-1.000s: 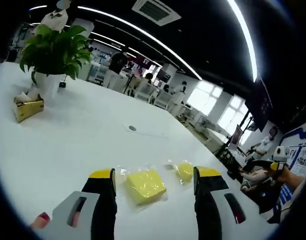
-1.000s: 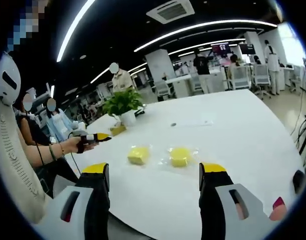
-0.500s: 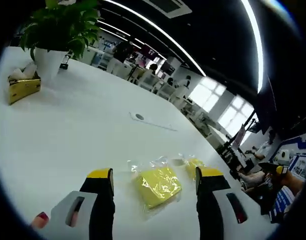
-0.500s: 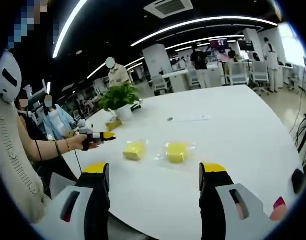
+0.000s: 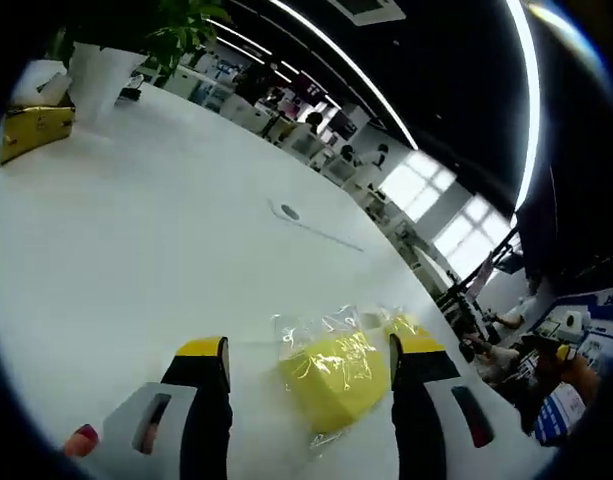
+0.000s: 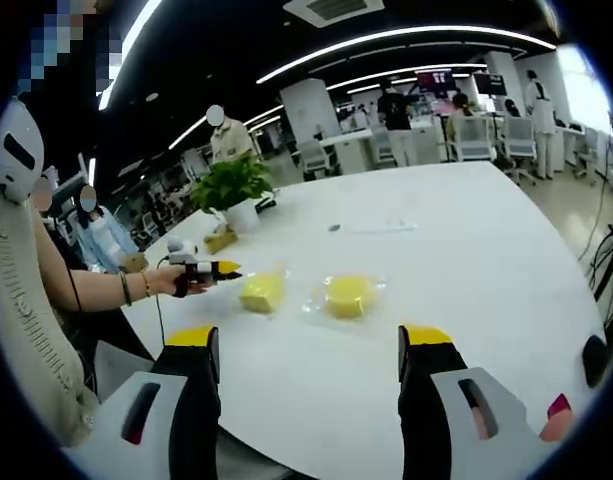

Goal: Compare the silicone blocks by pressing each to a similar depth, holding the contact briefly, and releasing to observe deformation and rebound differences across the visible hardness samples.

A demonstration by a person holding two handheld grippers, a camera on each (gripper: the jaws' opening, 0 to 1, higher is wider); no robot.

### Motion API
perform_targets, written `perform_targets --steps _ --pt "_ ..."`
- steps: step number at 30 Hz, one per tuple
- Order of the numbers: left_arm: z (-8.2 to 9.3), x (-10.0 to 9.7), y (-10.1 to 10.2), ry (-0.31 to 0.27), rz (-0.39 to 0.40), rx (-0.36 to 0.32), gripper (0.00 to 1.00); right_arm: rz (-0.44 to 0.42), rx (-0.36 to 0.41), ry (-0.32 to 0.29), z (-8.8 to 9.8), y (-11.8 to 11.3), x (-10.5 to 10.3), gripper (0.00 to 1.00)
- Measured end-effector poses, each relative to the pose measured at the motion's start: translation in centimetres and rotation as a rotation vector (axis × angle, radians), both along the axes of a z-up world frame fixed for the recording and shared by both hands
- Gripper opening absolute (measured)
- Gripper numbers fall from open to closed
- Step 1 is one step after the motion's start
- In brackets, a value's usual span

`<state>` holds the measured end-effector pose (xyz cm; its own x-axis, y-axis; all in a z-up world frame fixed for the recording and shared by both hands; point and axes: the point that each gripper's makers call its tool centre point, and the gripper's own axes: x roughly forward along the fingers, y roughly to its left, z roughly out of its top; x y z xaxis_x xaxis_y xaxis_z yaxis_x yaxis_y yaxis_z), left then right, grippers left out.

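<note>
A square yellow silicone block (image 5: 336,375) in a clear bag lies on the white table (image 5: 166,250), just ahead of my open left gripper (image 5: 308,350) and close to its right jaw. A second yellow block (image 5: 404,325) peeks out behind that jaw. In the right gripper view the square block (image 6: 259,292) and a rounder block (image 6: 348,296) lie side by side in bags. The left gripper (image 6: 224,270), held by a hand (image 6: 176,283), hovers at the square block's left side. My right gripper (image 6: 310,338) stands open, well short of both blocks.
A potted plant (image 6: 229,190) and a yellow tissue box (image 5: 31,125) stand at the table's far side. The table edge (image 6: 546,330) curves off to the right. A person's arm and body (image 6: 36,300) are at the left. Office desks and people are in the background.
My left gripper has come nearer to the square block, which now looms larger between its jaws. The right gripper has stayed back, its view shifting only slightly.
</note>
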<state>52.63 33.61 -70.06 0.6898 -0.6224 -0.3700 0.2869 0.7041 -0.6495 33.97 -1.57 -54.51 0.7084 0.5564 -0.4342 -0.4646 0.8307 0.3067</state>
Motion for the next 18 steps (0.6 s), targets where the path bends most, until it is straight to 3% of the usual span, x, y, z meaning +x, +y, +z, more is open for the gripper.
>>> perform_targets --steps 11,18 --pt "-1.8 1.3 -0.9 0.049 0.0 -0.078 0.58 -0.016 -0.014 0.02 -0.7 -0.5 0.0 0.67" --pt "-2.3 2.1 -1.4 0.069 0.028 -0.182 0.45 -0.02 -0.02 0.028 -1.0 -0.5 0.2 0.67"
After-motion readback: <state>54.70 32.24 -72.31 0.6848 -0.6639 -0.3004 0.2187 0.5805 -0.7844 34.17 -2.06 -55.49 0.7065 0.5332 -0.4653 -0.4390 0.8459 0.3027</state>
